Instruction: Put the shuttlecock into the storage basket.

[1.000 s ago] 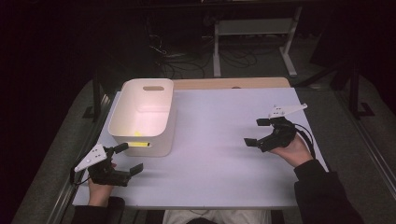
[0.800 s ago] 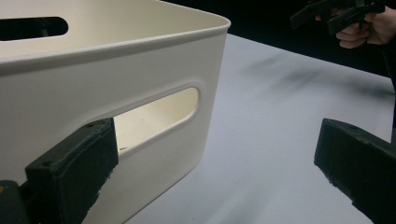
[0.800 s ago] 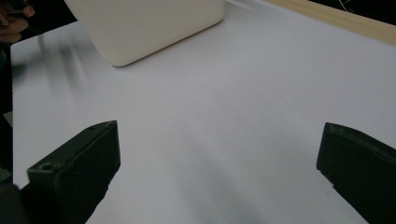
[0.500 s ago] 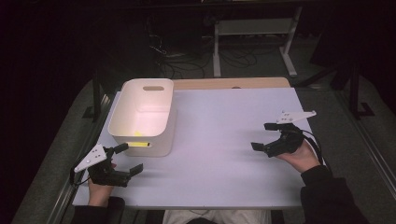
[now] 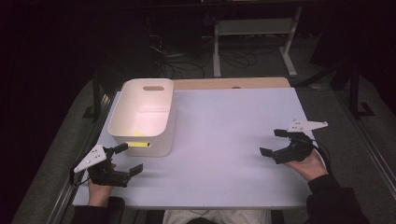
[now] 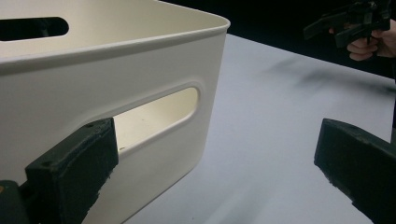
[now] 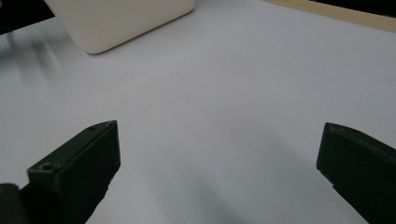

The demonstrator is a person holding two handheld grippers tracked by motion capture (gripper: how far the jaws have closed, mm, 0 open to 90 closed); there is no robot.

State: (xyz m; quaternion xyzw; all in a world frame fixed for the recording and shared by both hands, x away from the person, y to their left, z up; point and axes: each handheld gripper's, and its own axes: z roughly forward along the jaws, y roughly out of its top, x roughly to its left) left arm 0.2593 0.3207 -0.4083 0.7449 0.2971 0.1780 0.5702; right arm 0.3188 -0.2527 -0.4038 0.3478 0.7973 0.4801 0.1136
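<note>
From the high view, a white counter fills the middle of the frame, with a strip of bare wood along its far edge and dark floor with cables and a metal frame beyond. A white plastic bin stands at the centre-left of the frame, near the counter's left edge, with a slot handle in its far wall and another in its near wall. A small yellow patch shows on the inside of the bin by the near wall; what it is cannot be told.

The left claw sits at the lower left of the frame, held by a hand at the counter's near left corner, its jaws spread and empty, just in front of the bin's near wall. The right claw is at the centre-right, held by a hand in a dark sleeve, jaws likewise spread with nothing between them.

The left gripper view brings the bin close: its rounded corner and the near slot handle fill the left half, with the pale inner wall visible through the slot. The left claw gapes wide, its left jaw overlapping the bin wall in the picture; whether it touches cannot be told. The other claw appears far off in the upper right corner.

The right gripper view looks along the spread right claw over bare counter, with the bin's lower corner at upper left and the wooden strip at upper right.

Between bin and right claw, a broad stretch of counter lies open; the near edge is close behind both hands.
</note>
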